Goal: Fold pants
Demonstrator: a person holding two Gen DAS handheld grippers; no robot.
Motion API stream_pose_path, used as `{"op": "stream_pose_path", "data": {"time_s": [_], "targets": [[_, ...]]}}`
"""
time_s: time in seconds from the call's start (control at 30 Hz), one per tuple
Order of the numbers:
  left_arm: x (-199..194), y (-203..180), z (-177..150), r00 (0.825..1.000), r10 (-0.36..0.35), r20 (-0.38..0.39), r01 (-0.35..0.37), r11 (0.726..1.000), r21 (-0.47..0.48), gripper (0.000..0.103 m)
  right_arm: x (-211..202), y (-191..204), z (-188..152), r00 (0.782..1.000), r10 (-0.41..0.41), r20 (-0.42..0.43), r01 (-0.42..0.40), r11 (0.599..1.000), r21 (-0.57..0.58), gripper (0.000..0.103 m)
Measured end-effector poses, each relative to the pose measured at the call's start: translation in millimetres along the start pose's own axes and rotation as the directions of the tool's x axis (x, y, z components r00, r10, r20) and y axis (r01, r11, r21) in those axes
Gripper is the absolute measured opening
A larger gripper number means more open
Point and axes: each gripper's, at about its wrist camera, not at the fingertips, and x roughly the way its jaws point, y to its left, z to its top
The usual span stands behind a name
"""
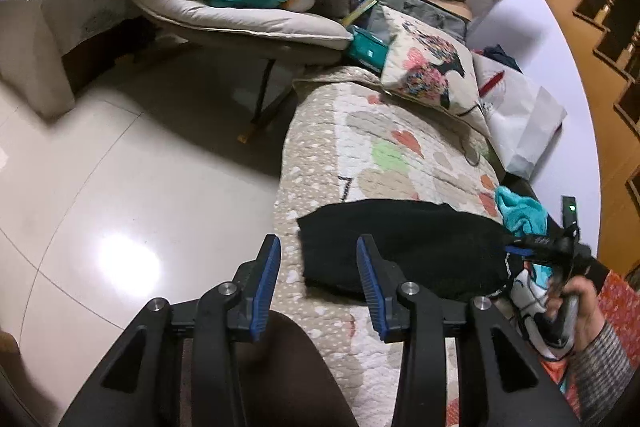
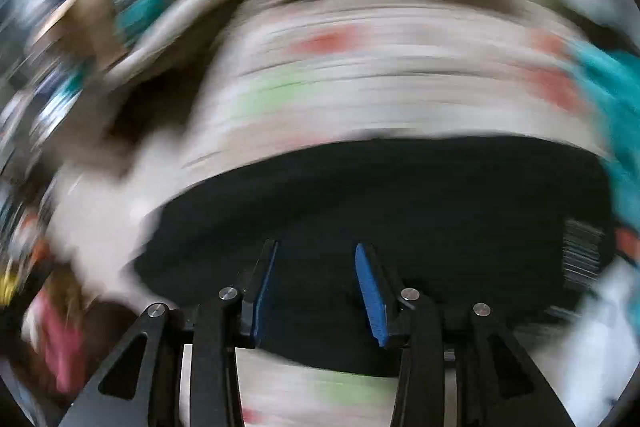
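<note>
Nearest to us, the left gripper (image 1: 318, 259) stood with its blue-padded jaws spread wide and nothing between them. It hung over the near edge of a quilted bed cover (image 1: 384, 155) printed with hearts. Just ahead of it and slightly to its right lay the black pants (image 1: 400, 243), spread flat on the cover in a compact dark shape that looked already doubled over at least once.

The right wrist view was heavily smeared by motion, yet the right gripper (image 2: 316, 263) was plain enough: its jaws stood apart and held nothing, and the pants (image 2: 380, 207) filled the space directly in front of and beneath them. From the left wrist view we also saw the right gripper (image 1: 516, 249) at the pants' far right edge, held by the person's right hand (image 1: 576, 303). Whether its tips touched the cloth, we could not tell.

We judged the fold to be between grasps. The next move would call for each gripper to pinch an edge of the cloth on its own side, so that both layers lift together.

Beyond the pants lay a turquoise cloth (image 1: 520, 211), farther off a patterned pillow (image 1: 432, 71), and farthest a cluttered chair (image 1: 248, 15).
</note>
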Motion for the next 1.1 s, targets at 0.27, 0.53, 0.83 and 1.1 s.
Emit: {"op": "stream_pose_path", "data": {"time_s": [0.27, 0.53, 0.83, 1.1], "targets": [[10.3, -34.4, -6.0, 0.999, 0.015, -0.039, -0.012, 0.998, 0.064, 0.038, -38.9, -160.0, 13.7, 0.979, -0.197, 0.056, 0.176, 0.948, 0.267, 0.055], [-1.8, -74.5, -5.4, 0.998, 0.037, -0.041, -0.031, 0.990, 0.140, 0.038, 8.3, -145.8, 20.9, 0.983, -0.179, -0.050, 0.186, 0.963, 0.194, 0.044], [26.1, -99.5, 20.9, 0.999, 0.011, -0.043, -0.009, 0.999, 0.033, 0.038, -2.1, -157.0, 15.9, 0.922, -0.376, -0.094, 0.384, 0.919, 0.087, 0.007], [88.0, -66.1, 17.0, 0.998, 0.044, -0.045, -0.052, 0.980, -0.191, 0.038, -34.7, -157.2, 10.3, 0.858, -0.508, -0.078, 0.513, 0.856, 0.067, 0.012]]}}
